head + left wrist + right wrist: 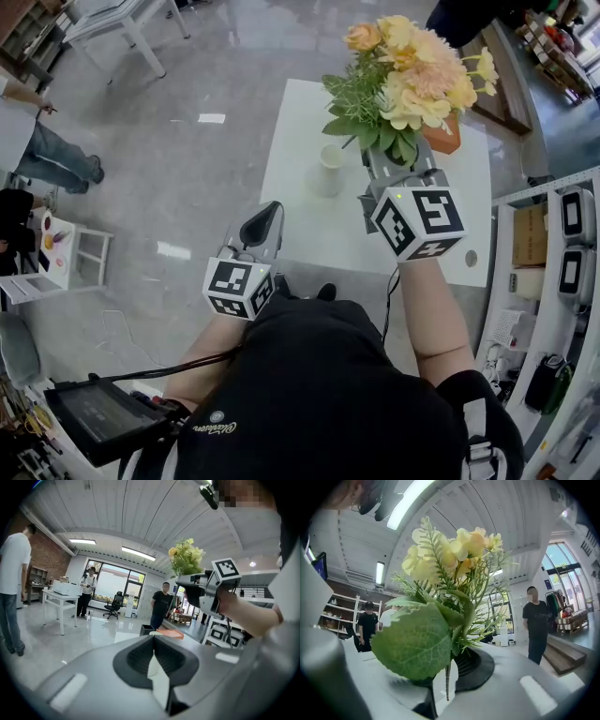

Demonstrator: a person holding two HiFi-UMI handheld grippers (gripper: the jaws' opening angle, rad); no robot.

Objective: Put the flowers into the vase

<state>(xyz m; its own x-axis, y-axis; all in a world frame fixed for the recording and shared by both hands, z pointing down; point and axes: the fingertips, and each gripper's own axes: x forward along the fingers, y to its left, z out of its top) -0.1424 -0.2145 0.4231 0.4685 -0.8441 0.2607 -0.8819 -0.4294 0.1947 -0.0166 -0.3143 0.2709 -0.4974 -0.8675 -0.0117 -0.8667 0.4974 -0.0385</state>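
A bouquet of yellow and peach flowers [412, 75] with green leaves is held up over the white table [300, 216]. My right gripper [398, 164] is shut on its stems. In the right gripper view the thin stem [447, 681] runs down between the jaws of my right gripper [449, 667], and a big leaf [412, 644] hides part of them. A small white vase [331, 157] stands on the table, left of the bouquet and below it. My left gripper [265, 220] hangs at the table's near edge, shut and holding nothing. The left gripper view shows the bouquet [186, 557] raised at the upper right.
An orange object [448, 139] lies on the table behind the flowers. White shelving with boxes [530, 234] runs along the right. A small white stand [66, 248] and another white table [112, 23] are off to the left. Several people stand around the room.
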